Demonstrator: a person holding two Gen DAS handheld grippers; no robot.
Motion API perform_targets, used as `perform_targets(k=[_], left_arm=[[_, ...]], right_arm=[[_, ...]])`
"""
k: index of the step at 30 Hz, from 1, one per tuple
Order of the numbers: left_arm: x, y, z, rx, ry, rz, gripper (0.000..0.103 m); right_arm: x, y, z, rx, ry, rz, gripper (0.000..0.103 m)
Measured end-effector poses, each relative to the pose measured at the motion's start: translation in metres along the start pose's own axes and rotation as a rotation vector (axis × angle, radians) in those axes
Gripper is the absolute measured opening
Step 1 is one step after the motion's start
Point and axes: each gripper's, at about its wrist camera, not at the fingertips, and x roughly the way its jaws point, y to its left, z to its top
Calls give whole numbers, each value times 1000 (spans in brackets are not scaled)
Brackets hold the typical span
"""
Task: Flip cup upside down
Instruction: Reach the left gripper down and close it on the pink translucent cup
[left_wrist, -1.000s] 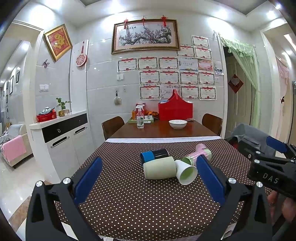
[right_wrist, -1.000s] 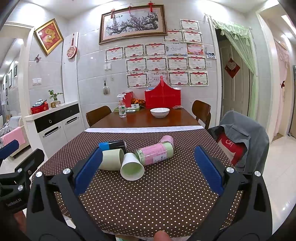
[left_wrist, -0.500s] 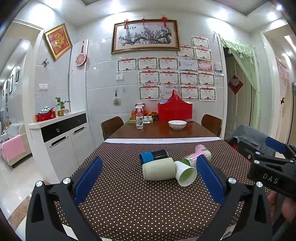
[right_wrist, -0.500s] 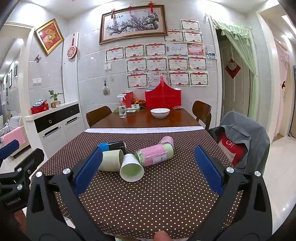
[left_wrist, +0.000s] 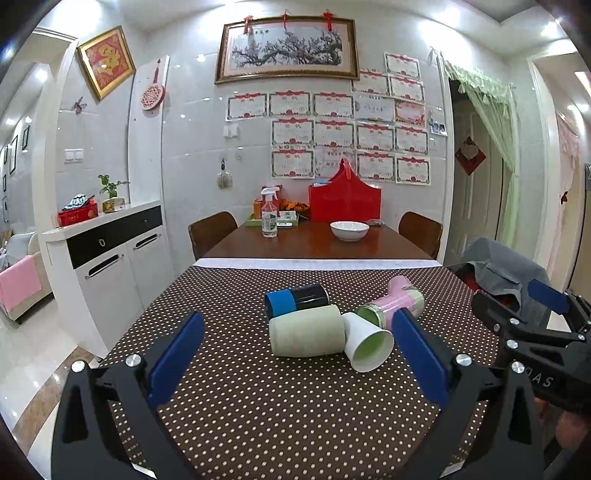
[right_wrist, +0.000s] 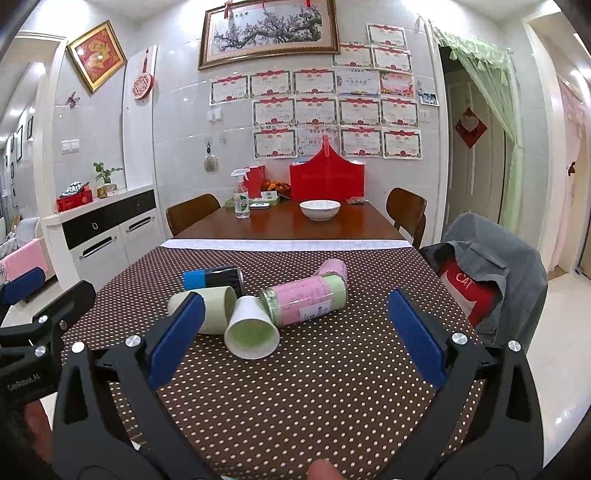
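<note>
Several cups lie on their sides in a cluster on the brown dotted tablecloth: a pale green cup, a white paper cup with a green inside, a blue-and-black cup and a pink-and-green cup. In the right wrist view they are the pale green cup, the white cup, the blue-and-black cup and the pink-and-green cup. My left gripper is open and empty, short of the cluster. My right gripper is open and empty, also short of it.
Beyond the cloth, the wooden table carries a white bowl, a spray bottle and a red basket. Chairs stand at both sides. A chair draped with grey clothing is at the right. A white sideboard stands left.
Both grippers have eased slightly forward toward the cups. The cups have not moved.
</note>
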Motion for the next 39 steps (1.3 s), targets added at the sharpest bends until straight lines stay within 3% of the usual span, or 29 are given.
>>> perform_targets(k=[11,19,27,39], left_arm=[[85,-42,12,70,102,-59,99],[158,-74,16,81,292,-135,99],[218,-100,28,83,418,-208,99],[335,-157,38,88,672,-326,99]], right_arm=[[72,-59,-2,67,118,-52,97],[122,-95,-6,109,219,-80,97],[166,-127,0,151,309,-96,97],[222,-177,-3,224,393,-141,97]])
